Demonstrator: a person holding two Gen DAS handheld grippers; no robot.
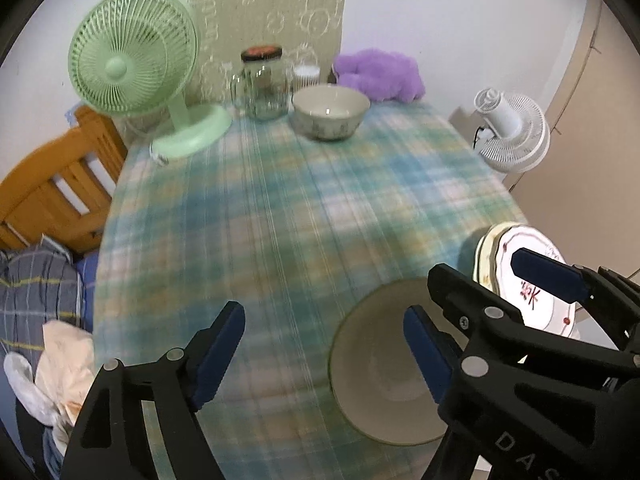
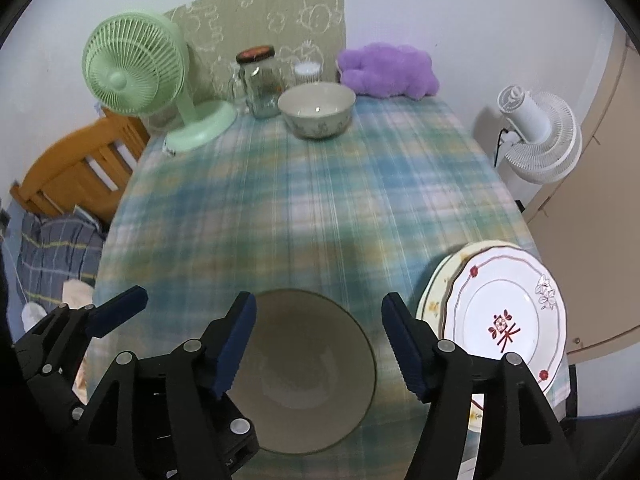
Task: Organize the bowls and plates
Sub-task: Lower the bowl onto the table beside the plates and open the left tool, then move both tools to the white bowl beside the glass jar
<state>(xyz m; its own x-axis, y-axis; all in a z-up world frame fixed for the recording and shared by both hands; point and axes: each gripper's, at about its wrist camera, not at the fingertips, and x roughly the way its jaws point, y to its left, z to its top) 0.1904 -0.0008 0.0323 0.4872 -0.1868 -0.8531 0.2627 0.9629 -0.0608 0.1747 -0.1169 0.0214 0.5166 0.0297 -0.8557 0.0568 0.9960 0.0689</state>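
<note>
Well, "DAS" shows on the right gripper (image 2: 318, 340), gaping empty over the near bowl (image 2: 304, 372); left gripper (image 1: 324, 350) equally wide beside it.

The white letters "DAS" are seen on the black frame of the right gripper (image 1: 460, 300), cut off at the picture's edge. A red character-like mark on the top plate (image 2: 516, 312) cannot be read.

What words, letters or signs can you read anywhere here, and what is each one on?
"DAS", cut off by the frame edge: on the right gripper, black body.
Red character-like mark on the top plate: decorative, not readable.
Pale doodles on the cardboard sheet: drawings, no legible words.
</note>
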